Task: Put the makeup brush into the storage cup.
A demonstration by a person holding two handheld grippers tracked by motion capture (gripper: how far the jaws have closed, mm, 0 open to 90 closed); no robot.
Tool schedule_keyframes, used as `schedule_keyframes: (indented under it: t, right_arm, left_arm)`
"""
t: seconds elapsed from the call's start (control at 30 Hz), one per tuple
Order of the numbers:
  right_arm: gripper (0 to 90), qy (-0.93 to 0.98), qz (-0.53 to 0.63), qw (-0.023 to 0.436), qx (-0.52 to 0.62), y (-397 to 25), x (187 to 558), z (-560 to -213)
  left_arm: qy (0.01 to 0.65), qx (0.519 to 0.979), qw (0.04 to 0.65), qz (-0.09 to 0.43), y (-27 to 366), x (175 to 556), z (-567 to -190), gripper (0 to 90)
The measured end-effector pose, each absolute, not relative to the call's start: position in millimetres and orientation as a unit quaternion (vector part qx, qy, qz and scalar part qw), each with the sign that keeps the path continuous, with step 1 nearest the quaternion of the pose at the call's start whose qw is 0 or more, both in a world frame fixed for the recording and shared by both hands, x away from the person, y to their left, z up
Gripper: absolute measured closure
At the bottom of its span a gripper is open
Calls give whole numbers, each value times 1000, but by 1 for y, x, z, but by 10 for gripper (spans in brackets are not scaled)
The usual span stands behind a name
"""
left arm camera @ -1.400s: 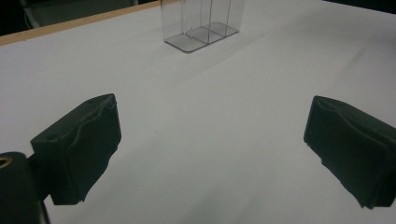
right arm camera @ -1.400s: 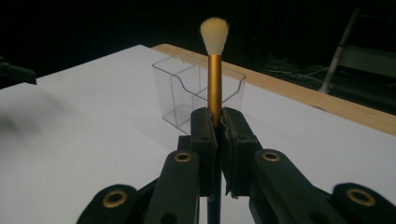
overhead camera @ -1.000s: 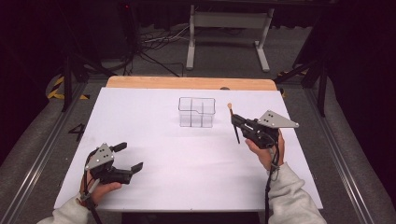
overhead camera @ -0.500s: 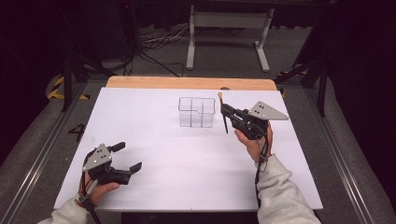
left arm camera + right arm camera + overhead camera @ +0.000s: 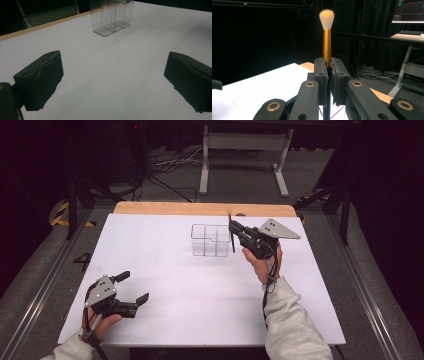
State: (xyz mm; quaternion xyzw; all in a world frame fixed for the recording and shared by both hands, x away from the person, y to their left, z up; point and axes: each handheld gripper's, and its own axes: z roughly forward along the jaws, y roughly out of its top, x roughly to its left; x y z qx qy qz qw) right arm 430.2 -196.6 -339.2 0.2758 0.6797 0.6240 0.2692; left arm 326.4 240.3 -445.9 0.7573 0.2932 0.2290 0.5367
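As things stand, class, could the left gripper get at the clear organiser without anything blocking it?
Probably yes. The left gripper sits open at the near left of the table, and bare white surface lies between it and the clear organiser. The right gripper, holding the brush, is at the organiser's right side.

From my station the only readable mark is a dark "4" [image 5: 83,261] painted on the grey floor, at the left of the high view beside the table's edge. In the upper right of the right gripper view a monitor [image 5: 411,11] shows a grid graphic, but I can read no lettering there.
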Motion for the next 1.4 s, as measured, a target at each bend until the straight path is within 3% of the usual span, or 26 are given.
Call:
schedule_keyframes:
  t: [1.1,1.4]
  right_arm:
    - [846,656,638,289,282,-147,483,-342]
    - [847,652,642,273,298,-141,496,-353]
  left_arm:
    - [299,745,542,251,247,326,-445,19]
    - [300,745,541,250,248,326,-445,22]
